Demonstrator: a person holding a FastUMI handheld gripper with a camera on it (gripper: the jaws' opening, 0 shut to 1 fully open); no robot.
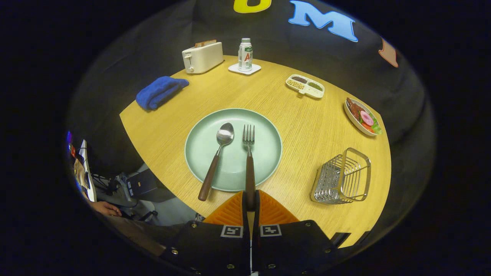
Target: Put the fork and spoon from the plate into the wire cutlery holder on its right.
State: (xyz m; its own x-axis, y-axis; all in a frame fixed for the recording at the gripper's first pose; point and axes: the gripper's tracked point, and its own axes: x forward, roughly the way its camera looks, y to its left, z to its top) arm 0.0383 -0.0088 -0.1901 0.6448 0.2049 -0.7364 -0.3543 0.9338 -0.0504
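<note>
A pale green plate (268, 153) lies in the middle of the round wooden table (291, 111). On it rest a spoon (217, 153) and a fork (249, 153), both with steel heads and dark brown handles that stick out over the plate's near rim. My gripper (251, 200) is shut on the end of the fork's handle, both fingers pressing its sides. The spoon lies to the left of the fork, untouched. The wire cutlery holder (342, 177) stands to the right of the plate, near the table's edge.
Beyond the plate sit a blue folded cloth (160, 92), a white toaster (202, 57), a bottle (245, 55) on a white coaster, a divided snack dish (305, 86) and a bowl of food (362, 116). A person's hand (105, 208) shows below the table edge at left.
</note>
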